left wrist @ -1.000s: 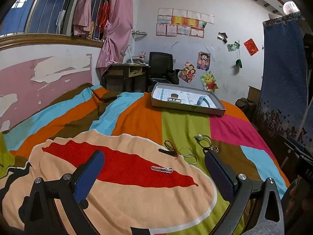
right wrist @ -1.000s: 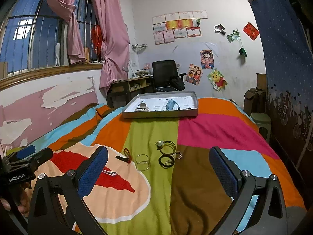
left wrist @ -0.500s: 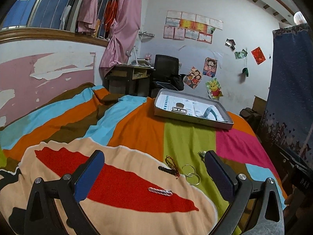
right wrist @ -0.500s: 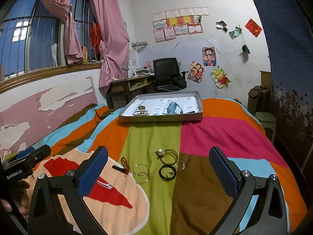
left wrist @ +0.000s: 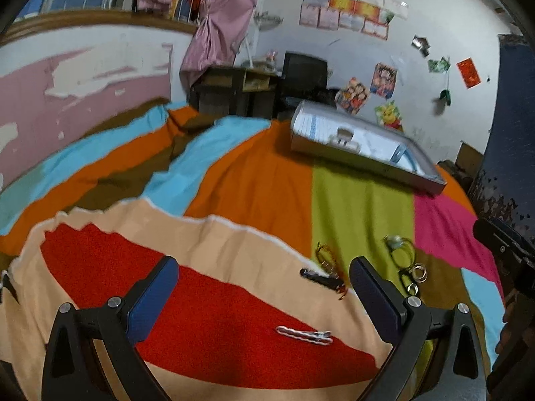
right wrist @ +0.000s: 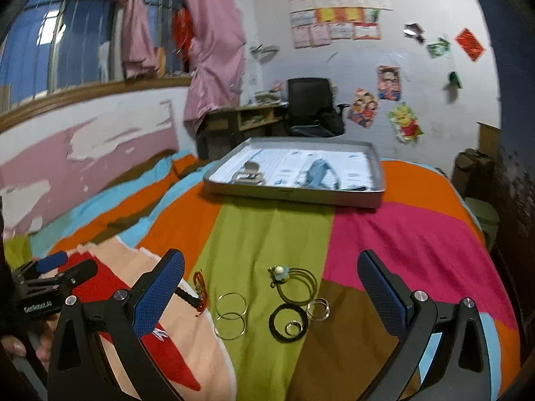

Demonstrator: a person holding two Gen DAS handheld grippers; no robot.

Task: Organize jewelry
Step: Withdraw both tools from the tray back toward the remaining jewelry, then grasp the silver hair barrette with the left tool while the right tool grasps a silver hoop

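Starting out | both grippers, left gripper [left wrist: 264,279] and right gripper [right wrist: 271,274], spread, holding nothing | tray [right wrist: 291,195] far beyond fingertips holds few pieces | rings [right wrist: 230,314] between right fingers and hair clip [left wrist: 303,335] between left fingers remain on bedspread [right wrist: 267,230]

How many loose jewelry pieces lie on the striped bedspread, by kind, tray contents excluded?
Thin silver wire hoops: 2
Small metal finger rings: 2
Olive wire bangle with pale bead: 1
Black round band: 1
Hair clips, black bar and white beaded: 2
Total: 8

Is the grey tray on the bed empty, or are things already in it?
Not empty: the grey tray already holds a blue item and a small pale piece.
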